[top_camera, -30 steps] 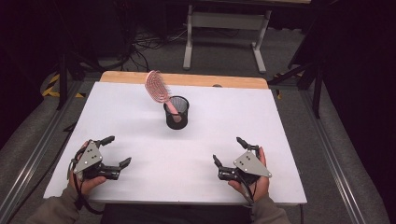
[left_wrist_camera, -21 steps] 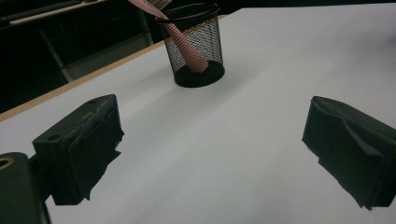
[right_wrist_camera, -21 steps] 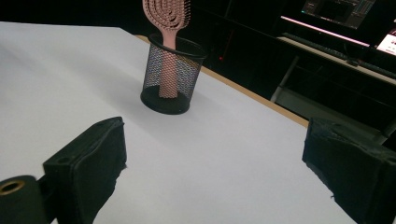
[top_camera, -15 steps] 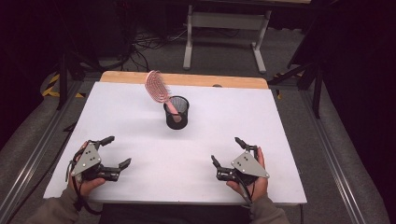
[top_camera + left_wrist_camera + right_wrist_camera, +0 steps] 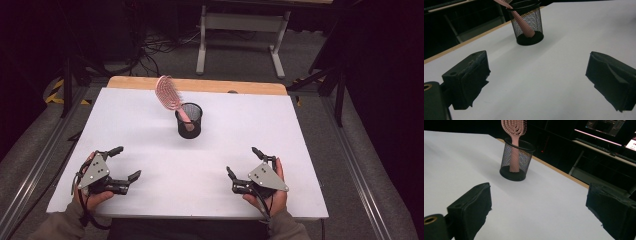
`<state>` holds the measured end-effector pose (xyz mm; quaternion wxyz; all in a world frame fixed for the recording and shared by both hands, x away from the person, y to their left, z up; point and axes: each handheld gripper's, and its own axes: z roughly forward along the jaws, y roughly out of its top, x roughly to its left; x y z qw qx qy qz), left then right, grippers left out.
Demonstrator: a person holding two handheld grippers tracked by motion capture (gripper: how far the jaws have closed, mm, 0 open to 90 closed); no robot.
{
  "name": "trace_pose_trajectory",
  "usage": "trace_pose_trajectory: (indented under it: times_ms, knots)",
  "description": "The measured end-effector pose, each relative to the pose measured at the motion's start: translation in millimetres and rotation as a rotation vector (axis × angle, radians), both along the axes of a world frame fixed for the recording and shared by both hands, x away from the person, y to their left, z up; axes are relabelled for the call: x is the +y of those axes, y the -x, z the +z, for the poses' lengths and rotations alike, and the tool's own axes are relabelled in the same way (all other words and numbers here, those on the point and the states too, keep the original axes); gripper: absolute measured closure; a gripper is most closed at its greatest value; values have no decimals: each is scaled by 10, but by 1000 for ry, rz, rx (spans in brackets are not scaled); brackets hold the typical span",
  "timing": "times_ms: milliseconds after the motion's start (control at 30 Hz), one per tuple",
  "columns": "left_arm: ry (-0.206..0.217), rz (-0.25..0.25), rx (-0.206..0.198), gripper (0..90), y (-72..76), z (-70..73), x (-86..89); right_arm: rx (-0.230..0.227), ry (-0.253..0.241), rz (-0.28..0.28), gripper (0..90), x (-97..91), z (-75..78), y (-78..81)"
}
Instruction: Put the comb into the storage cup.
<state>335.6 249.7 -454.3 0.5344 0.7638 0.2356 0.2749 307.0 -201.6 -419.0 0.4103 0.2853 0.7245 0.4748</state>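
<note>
Toward twelve o'clock on the white table (image 5: 125,120), the pink hairbrush (image 5: 167,93) stands handle-down in the black mesh cup (image 5: 189,121), apparently stowed, while the left gripper (image 5: 122,163) and right gripper (image 5: 244,162) rest near six o'clock, jaws apart, empty.

A pink plastic hairbrush (image 5: 169,98) stands handle-down in a black wire-mesh cup (image 5: 189,120) on the white table (image 5: 280,135), leaning left. Near the front edge, the left gripper (image 5: 121,163) and right gripper (image 5: 243,161) rest well apart, jaws spread.
</note>
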Motion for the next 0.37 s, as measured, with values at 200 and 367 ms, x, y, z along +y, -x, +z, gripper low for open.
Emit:
trace_pose_trajectory:
  times_ms: [200, 367]
  knots:
    - [0, 7, 4, 60, -3, -3, 15, -3, -11, 6, 65, -2, 5, -12]
    - [-14, 17, 1, 60, 2, -9, -2, 6, -14, 15, 65, -7, 5, -23]
